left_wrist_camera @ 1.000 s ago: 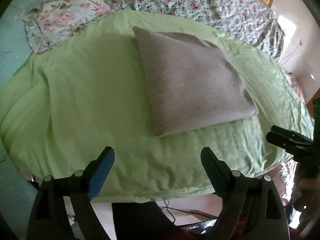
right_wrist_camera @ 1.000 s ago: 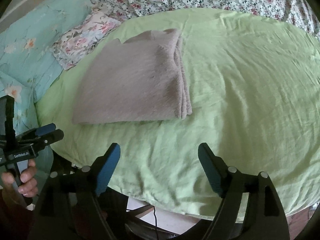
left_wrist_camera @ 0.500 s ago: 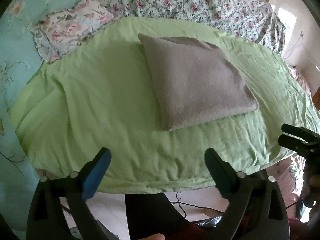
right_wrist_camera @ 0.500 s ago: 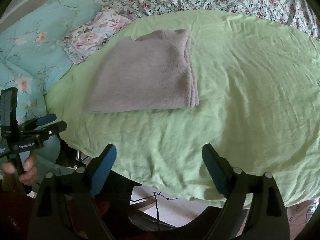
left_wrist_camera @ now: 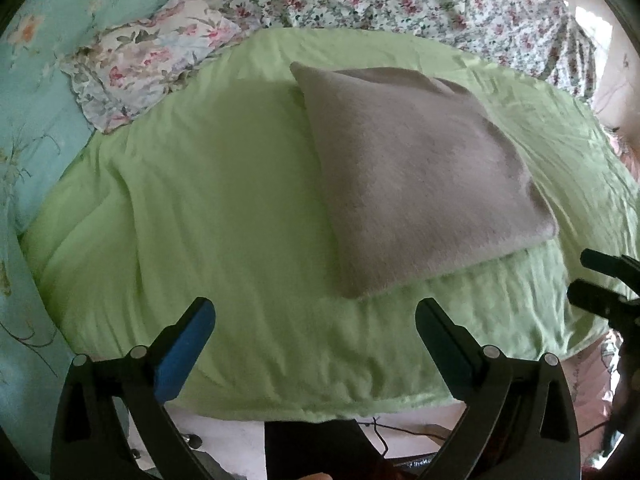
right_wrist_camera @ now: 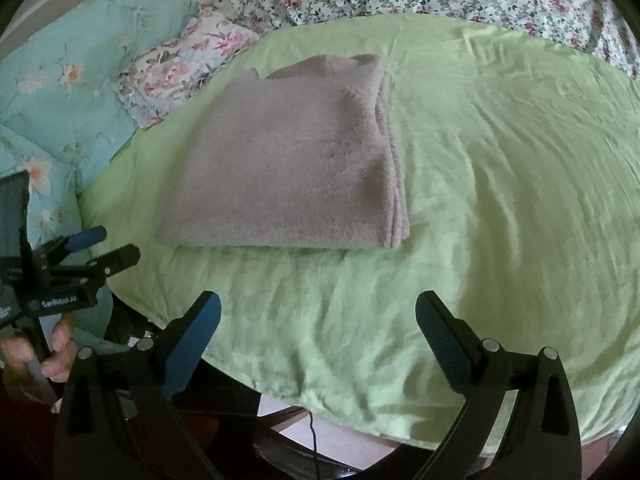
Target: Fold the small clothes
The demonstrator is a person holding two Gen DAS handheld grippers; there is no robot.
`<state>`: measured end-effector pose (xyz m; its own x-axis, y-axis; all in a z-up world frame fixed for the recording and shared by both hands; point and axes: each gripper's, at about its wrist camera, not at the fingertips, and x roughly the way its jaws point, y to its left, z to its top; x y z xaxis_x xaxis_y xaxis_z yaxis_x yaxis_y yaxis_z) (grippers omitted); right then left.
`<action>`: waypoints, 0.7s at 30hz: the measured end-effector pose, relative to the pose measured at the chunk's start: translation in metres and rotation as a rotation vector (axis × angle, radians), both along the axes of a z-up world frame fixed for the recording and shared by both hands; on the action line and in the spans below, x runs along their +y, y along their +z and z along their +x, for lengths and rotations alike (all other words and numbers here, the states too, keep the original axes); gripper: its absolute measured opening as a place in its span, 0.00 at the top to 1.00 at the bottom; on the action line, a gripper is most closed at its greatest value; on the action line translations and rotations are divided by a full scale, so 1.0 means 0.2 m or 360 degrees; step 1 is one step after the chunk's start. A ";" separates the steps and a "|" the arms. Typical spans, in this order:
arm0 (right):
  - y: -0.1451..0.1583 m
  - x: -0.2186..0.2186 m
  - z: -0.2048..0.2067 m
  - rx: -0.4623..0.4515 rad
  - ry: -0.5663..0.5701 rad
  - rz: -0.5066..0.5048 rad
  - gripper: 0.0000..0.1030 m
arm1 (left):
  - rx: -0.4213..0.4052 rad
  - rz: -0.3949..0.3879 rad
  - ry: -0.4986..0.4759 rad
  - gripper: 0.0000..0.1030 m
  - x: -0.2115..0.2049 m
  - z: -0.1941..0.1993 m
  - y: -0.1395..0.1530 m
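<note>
folded garment (left_wrist_camera: 416,176) lies ahead of both jaws, left wide open, right still opening, nothing between them

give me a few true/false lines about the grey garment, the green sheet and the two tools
1. The grey garment lies folded on the green sheet. True.
2. The left tool grips a corner of the garment. False: nothing is between its fingers, and the garment lies beyond them.
3. The right tool has an empty gap, its jaws opening. True.
4. The garment is spread out in one flat layer. False: stacked layers show along its right edge.
5. A floral pillow lies beyond the sheet's far left corner. True.
</note>
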<state>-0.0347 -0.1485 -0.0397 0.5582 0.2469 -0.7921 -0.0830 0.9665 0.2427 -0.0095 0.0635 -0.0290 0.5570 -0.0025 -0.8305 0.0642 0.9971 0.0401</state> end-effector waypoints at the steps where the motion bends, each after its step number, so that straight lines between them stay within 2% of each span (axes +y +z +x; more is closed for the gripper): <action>1: 0.00 0.01 0.01 -0.0001 0.0012 -0.0009 0.05 | 0.0003 0.0009 0.0005 0.02 0.00 0.01 0.00; 21: 0.06 0.02 0.18 -0.0049 0.0080 -0.0053 0.04 | -0.0048 0.0085 0.0002 0.01 -0.04 0.12 0.07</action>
